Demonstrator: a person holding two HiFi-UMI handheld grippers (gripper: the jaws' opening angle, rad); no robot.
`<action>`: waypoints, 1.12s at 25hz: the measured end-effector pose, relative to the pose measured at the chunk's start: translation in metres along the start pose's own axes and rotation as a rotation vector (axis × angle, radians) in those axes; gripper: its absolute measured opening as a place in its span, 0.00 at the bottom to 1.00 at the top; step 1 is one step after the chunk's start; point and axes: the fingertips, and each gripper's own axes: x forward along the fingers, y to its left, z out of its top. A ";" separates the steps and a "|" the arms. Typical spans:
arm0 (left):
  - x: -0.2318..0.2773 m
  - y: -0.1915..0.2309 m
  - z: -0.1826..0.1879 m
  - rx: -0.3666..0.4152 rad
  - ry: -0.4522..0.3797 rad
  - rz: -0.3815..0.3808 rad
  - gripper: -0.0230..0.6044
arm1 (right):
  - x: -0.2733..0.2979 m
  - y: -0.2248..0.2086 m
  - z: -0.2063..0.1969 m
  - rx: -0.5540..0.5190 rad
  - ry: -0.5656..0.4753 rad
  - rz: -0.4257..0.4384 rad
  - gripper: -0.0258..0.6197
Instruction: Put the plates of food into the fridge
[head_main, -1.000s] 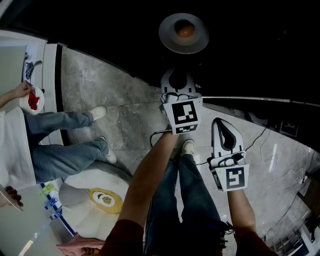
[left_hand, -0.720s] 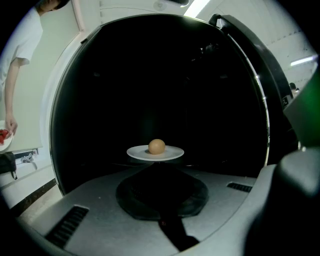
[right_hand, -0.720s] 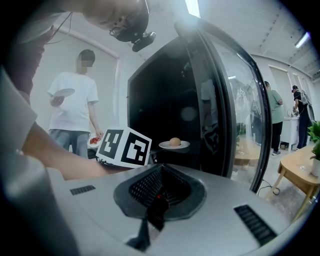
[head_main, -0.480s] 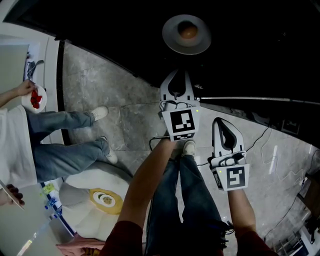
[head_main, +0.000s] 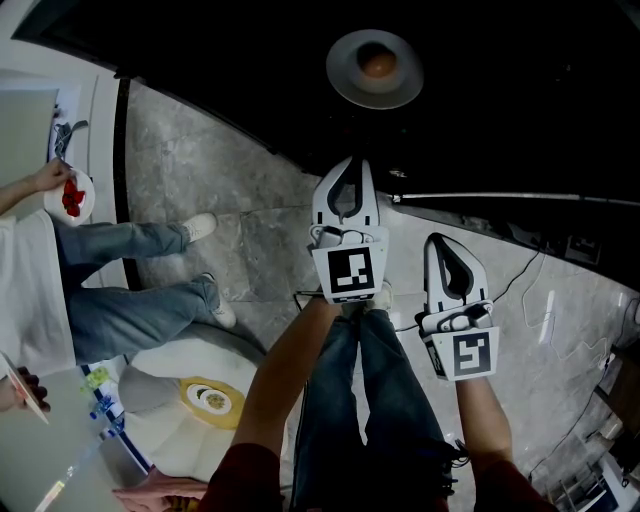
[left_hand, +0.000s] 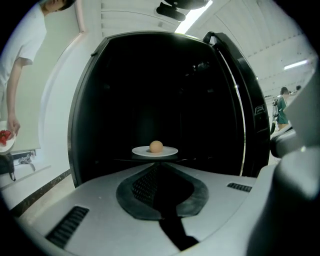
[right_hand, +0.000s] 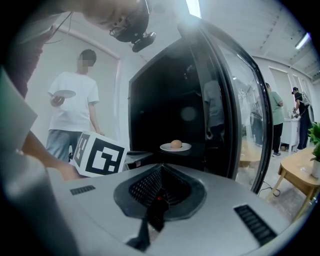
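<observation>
The plate (left_hand: 155, 151) with a round tan piece of food (left_hand: 156, 146) sits near the front edge of a dark shelf (left_hand: 122, 159) inside the open fridge (left_hand: 82, 125). Facing it, the left gripper (head_main: 346, 165) is clenched on nothing. Beside it, the right gripper (head_main: 438, 242) is likewise closed and empty.

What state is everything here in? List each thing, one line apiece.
fridge door: open.
plate: resting inside the fridge, carrying one round brownish food item.
left tongs: shut, empty.
right tongs: shut, empty.
plate of red food: held in a bystander's hand, outside the fridge.
</observation>
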 end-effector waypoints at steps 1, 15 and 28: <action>-0.004 0.001 -0.001 0.002 0.000 -0.001 0.05 | 0.000 0.001 0.000 -0.001 0.001 0.001 0.06; -0.048 0.014 0.002 -0.021 0.017 -0.004 0.05 | 0.002 0.015 0.015 -0.024 -0.023 0.020 0.06; -0.085 0.023 0.022 -0.087 0.020 0.011 0.05 | 0.001 0.032 0.045 -0.038 -0.058 0.028 0.06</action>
